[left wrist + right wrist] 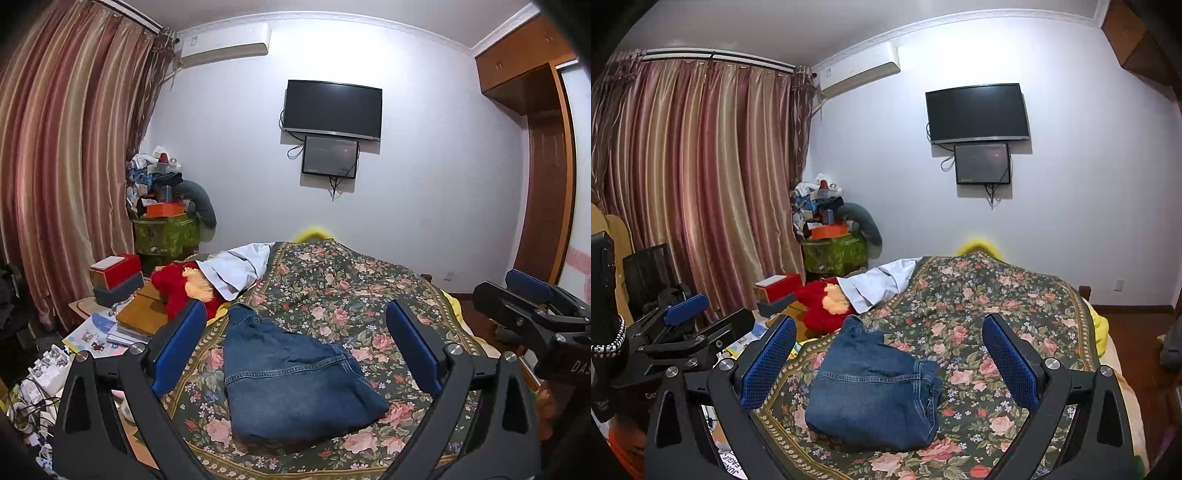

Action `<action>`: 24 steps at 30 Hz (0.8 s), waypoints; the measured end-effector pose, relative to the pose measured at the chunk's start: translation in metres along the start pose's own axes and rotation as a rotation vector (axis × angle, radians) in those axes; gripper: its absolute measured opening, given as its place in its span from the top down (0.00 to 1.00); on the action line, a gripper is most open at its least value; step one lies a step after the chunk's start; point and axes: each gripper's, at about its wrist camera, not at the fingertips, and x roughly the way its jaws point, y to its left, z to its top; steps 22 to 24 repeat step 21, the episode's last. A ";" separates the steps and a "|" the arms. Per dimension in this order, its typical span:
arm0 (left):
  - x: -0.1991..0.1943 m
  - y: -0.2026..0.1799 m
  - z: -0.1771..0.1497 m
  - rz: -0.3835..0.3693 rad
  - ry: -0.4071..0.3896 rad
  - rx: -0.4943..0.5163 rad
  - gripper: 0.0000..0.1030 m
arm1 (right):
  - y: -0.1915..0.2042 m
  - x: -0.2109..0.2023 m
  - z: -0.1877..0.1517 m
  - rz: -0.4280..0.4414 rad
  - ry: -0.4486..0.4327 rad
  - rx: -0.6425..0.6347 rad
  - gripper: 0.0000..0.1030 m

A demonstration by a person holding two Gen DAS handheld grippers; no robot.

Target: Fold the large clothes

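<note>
The jeans (pixel 291 380) lie on the near part of the bed's floral cover (pixel 369 295), already folded into a compact bundle. Both the left gripper (pixel 295 347) and right gripper (pixel 888 365) hover above, jaws spread and empty. Folding looks essentially done; a white garment (pixel 236 269) far left remains unfolded.

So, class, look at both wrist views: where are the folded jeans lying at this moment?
The folded jeans lie on the floral bedspread, framed between each open gripper's blue fingers in both views, nearer than the red plush toy.
</note>
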 end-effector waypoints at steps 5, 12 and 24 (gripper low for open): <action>0.000 0.002 0.001 -0.023 0.004 -0.002 0.04 | 0.000 -0.001 0.001 -0.002 -0.003 0.001 0.02; 0.000 -0.004 -0.001 -0.025 0.003 0.025 0.04 | 0.004 -0.003 0.006 -0.014 -0.011 0.008 0.02; 0.000 -0.005 -0.003 -0.027 0.004 0.021 0.04 | 0.008 -0.003 0.007 -0.020 -0.009 0.016 0.02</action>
